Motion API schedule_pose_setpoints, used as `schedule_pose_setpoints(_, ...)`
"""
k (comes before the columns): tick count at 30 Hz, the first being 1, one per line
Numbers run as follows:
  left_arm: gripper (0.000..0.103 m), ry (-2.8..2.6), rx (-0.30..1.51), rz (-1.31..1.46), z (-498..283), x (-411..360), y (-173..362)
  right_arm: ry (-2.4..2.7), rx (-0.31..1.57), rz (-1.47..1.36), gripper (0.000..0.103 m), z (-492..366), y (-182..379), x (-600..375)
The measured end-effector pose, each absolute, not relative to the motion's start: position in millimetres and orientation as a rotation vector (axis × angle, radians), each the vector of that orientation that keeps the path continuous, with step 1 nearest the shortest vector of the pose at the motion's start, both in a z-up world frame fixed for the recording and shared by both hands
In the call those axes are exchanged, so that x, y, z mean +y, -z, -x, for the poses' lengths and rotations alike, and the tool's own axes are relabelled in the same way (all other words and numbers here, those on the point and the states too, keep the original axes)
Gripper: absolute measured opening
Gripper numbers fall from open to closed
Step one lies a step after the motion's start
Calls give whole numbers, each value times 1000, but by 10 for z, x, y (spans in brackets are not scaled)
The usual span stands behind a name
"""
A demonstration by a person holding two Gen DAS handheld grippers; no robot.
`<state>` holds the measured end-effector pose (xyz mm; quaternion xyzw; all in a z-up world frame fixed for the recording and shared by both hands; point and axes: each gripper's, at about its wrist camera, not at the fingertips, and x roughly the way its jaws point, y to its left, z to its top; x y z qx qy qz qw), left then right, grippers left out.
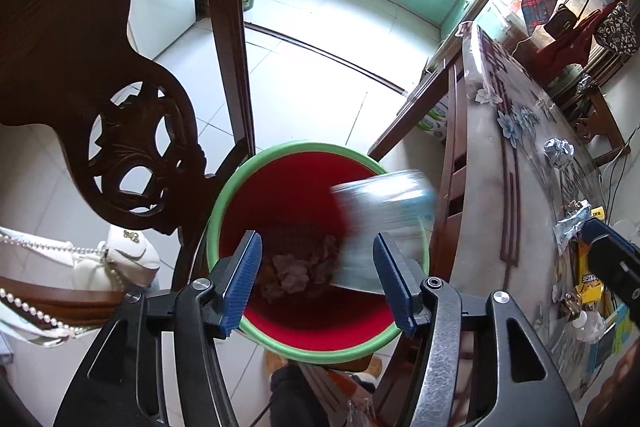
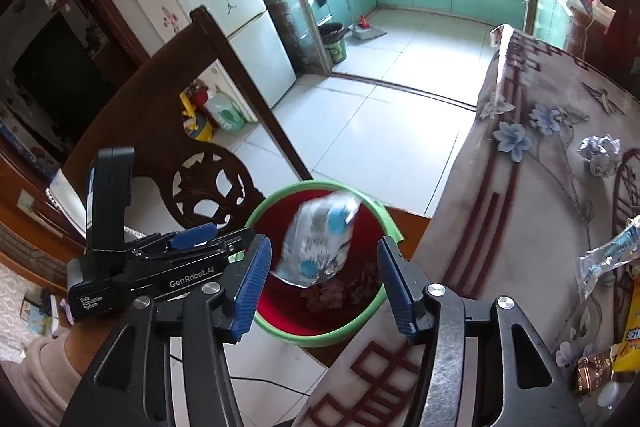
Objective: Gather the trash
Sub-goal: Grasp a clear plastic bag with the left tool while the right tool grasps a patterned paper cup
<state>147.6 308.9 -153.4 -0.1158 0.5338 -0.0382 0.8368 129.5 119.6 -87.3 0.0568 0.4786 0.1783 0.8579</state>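
Observation:
A red bin with a green rim stands on the floor beside the table, with crumpled brown paper in its bottom. A blurred clear-and-blue plastic wrapper is in mid-air over the bin, touching neither gripper. My left gripper is open above the bin. My right gripper is open above the bin, and the left gripper's body sits to its left. On the table lie a crumpled foil ball, a clear wrapper and a yellow packet.
A carved dark wooden chair stands left of the bin. The table with floral cover is on the right. A white bag with pearl strap lies on the chair seat. Tiled floor lies beyond.

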Motion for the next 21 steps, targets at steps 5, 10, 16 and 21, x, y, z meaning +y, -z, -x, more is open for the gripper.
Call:
schedule_pose_setpoints(5, 57, 104, 1117, 217, -1426, 2930, 1475, -287, 985, -137, 54, -1187, 779, 756)
schedule_pose_setpoints(10, 57, 181, 1110, 159, -1359, 2604, 1416, -119, 966, -119, 54, -915, 644, -55)
schedule_pose_setpoints(16, 58, 307, 1119, 100, -1292, 2076, 1385, 129, 1031, -39, 58, -461, 579, -1355)
schedule_pose_setpoints(21, 64, 390, 1107, 59, -1243, 1451, 1302, 207, 1169, 99, 61, -216, 799, -2251)
